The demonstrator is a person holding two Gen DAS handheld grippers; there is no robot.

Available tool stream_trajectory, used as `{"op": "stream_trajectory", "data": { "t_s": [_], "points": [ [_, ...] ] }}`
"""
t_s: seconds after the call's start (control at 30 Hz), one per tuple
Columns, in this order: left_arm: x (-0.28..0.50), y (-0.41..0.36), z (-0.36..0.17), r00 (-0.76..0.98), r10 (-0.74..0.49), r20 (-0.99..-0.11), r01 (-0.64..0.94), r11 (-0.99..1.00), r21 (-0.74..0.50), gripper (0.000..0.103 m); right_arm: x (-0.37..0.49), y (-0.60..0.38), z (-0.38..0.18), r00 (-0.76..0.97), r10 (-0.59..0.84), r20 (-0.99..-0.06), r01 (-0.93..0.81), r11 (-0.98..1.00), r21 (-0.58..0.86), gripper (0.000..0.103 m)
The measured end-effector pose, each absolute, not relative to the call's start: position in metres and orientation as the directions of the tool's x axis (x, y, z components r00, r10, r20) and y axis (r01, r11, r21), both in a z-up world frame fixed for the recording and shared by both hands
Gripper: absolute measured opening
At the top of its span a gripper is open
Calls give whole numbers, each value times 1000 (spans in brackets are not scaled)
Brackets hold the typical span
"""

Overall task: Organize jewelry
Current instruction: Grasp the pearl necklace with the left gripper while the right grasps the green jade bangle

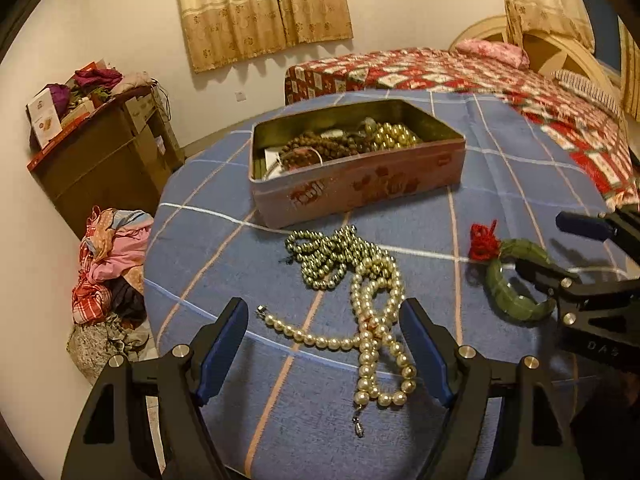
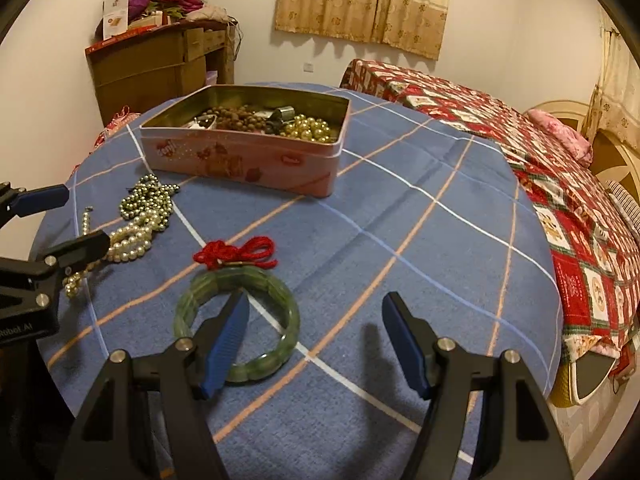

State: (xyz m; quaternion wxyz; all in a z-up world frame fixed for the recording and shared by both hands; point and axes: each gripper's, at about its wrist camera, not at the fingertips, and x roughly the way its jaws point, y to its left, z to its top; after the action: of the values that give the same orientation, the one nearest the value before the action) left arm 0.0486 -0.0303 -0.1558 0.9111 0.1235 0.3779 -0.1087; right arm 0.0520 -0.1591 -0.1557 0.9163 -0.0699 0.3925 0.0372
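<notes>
The left claw (image 1: 324, 352) hangs over the blue checked worktop (image 1: 500, 184) with its jaws apart and nothing clamped; the white pearl necklace (image 1: 372, 320) lies on the cloth between the two blue pads, touched by neither as far as the view shows. At 12 o'clock from the pearls, touching them, sits a heap of dark green-grey beads (image 1: 324, 256), and further toward 12 o'clock stands the open pink tin (image 1: 352, 188), already holding brown beads (image 1: 316, 146) and gold pearls (image 1: 394, 136). At 3 o'clock from the pearls lies the green jade bangle (image 2: 240, 320) with a red cord (image 2: 236, 254) knotted at its far edge. The right claw (image 2: 316, 340) stands over it, jaws apart, its left pad inside the ring and the right pad outside it.
</notes>
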Motion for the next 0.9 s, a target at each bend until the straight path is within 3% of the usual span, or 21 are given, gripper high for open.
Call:
{"op": "stream_trajectory", "data": {
  "t_s": [0.2,0.3,0.37,0.43,0.47,0.6,0.73,0.9],
  "points": [
    [54,-28,-167,662,-106,-742,304,943,136,78,52,-160,-157,687,23,-726,-124,988,-86,68],
    [55,-26,-167,656,-120,-746,311,943,122,78,53,-160,-159,681,41,-731,-134,989,-69,50],
    [54,-27,-167,654,-130,-745,325,938,122,73,53,-158,-160,673,56,-738,-148,987,-61,28],
    [51,-31,-166,639,-162,-752,362,926,108,47,52,-154,-160,673,63,-737,-165,984,-66,18],
    [51,-32,-165,629,-176,-757,374,923,95,42,51,-152,-160,672,65,-738,-174,982,-71,12],
    [47,-34,-164,617,-196,-762,397,914,86,20,48,-151,-157,679,74,-730,-181,981,-69,10],
    [43,-31,-160,638,-172,-750,382,917,115,12,44,-148,-149,701,56,-711,-173,981,-93,9],
    [41,-24,-140,684,-172,-709,355,927,118,11,42,-149,-139,729,32,-684,-158,980,-123,9]
  ]
}}
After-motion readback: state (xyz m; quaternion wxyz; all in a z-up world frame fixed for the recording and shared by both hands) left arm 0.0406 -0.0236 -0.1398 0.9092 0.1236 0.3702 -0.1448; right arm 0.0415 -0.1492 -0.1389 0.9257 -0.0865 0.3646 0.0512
